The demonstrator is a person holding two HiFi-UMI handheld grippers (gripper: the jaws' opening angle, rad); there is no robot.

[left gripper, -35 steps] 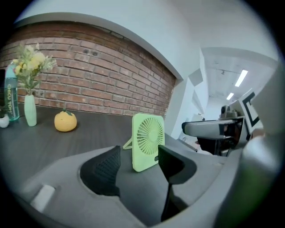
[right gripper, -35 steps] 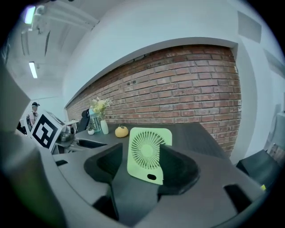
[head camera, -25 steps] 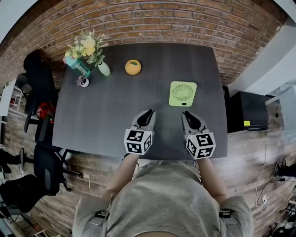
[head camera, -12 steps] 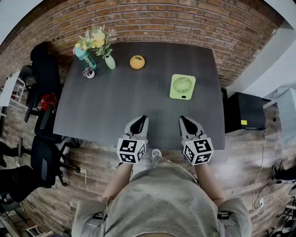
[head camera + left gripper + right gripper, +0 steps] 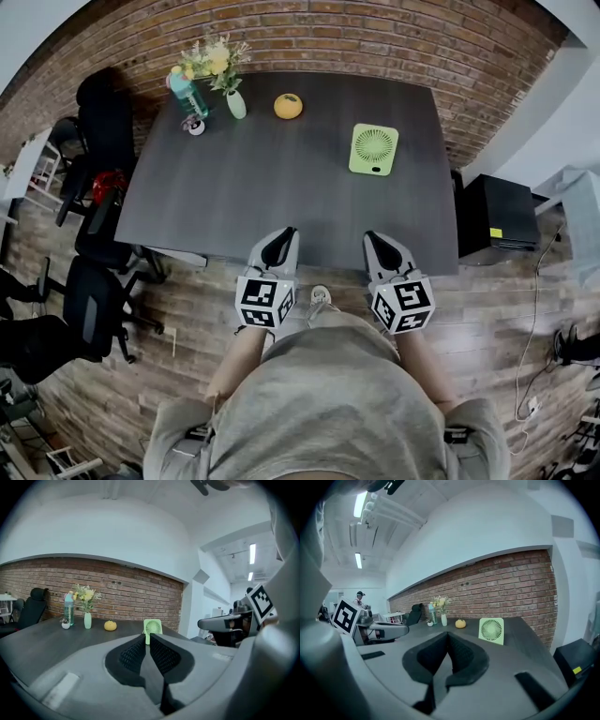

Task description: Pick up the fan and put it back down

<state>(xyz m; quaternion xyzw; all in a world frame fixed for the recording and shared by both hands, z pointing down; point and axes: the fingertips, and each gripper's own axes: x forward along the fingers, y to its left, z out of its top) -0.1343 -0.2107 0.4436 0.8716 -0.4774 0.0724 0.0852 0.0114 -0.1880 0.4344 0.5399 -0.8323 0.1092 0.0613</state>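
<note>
Green fan (image 5: pixel 374 150) upright at the table's (image 5: pixel 234 197) far right, well apart from left gripper (image 5: pixel 283 234) and right gripper (image 5: pixel 372 238), both pressed together, empty, at the near edge; a pickup would need spread jaws and a far-right reach.

the near half of the table (image 5: pixel 262 192) is left bare for a broad approach. the far left corner is crowded by a vase (image 5: pixel 235 104), a bottle (image 5: pixel 186 94) and an orange ball (image 5: pixel 288 106); the fan (image 5: pixel 374 150) is set apart at right.
</note>
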